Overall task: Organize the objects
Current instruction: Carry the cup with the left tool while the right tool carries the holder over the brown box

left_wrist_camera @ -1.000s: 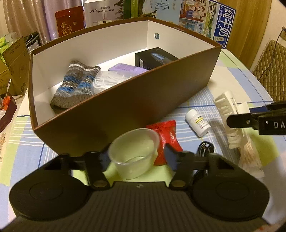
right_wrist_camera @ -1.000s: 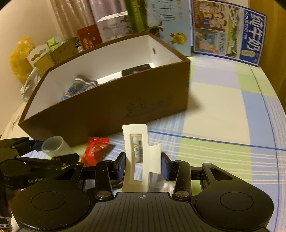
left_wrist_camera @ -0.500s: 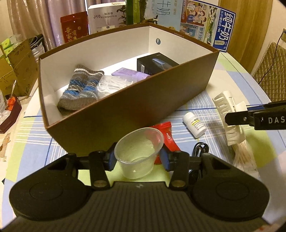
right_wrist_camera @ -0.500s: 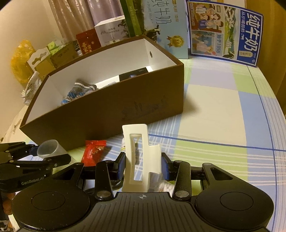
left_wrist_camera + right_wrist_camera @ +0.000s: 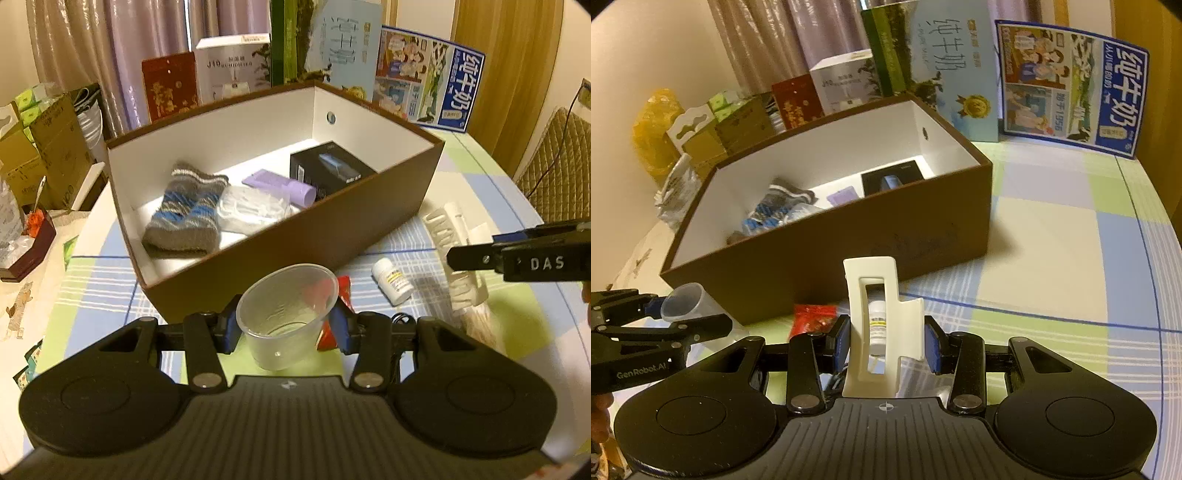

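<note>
The left gripper (image 5: 284, 326) has its fingers closed around a clear plastic cup (image 5: 286, 310), pinching it by its sides with the mouth tilted toward the camera. The right gripper (image 5: 886, 349) has its fingers closed on a white hair clip (image 5: 877, 325), which stands upright between them with its long axis pointing up and forward.

Both held things hang above the table (image 5: 1052, 236), on the near side of the brown box (image 5: 325, 229). The box lies straight ahead of both grippers, its open top up and its long near wall running across their path; so each load has to clear that wall before it can go down inside. The cup looks closer to the wall than the clip, so the left hand seems better placed to go first.

Inside the box lie a knitted sock (image 5: 188, 212), a purple tube (image 5: 280, 186) and a black carton (image 5: 328, 171). On the table sit a red packet (image 5: 814, 319) and a small white bottle (image 5: 392, 282).
</note>
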